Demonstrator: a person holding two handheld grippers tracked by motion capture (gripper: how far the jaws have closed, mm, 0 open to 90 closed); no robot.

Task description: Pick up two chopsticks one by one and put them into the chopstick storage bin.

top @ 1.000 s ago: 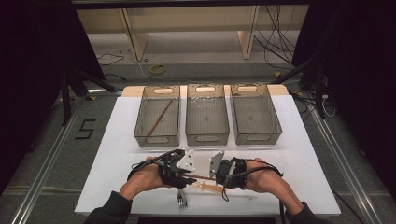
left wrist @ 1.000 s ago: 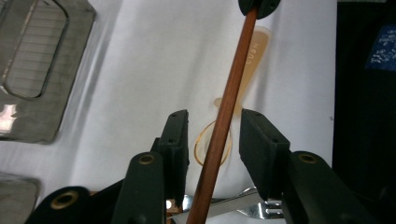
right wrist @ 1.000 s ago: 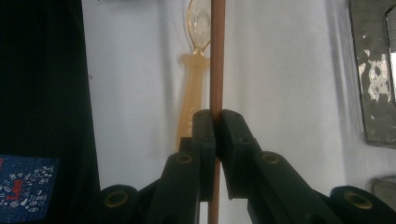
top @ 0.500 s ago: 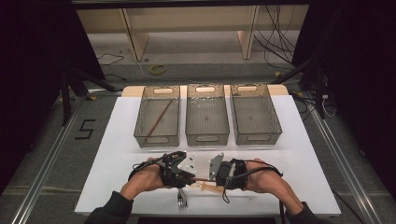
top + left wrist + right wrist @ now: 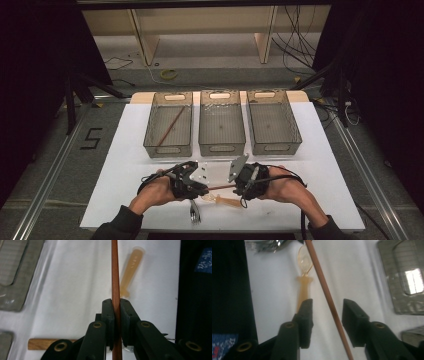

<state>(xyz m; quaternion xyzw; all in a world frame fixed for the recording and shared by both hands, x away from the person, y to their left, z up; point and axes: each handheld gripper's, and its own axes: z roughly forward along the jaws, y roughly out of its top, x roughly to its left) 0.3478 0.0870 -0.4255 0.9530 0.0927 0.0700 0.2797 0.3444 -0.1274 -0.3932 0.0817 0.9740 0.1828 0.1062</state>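
A reddish-brown chopstick (image 5: 115, 277) lies level between the two hands, low over the white desk (image 5: 125, 160) at 6 o'clock from the middle bin (image 5: 221, 122). The left hand-held gripper (image 5: 116, 308) is clamped tight on it. The right hand-held gripper (image 5: 327, 315) has just been opening; the chopstick passes between its parted jaws, untouched. An amber plastic spoon (image 5: 304, 277) lies on the desk just beneath.
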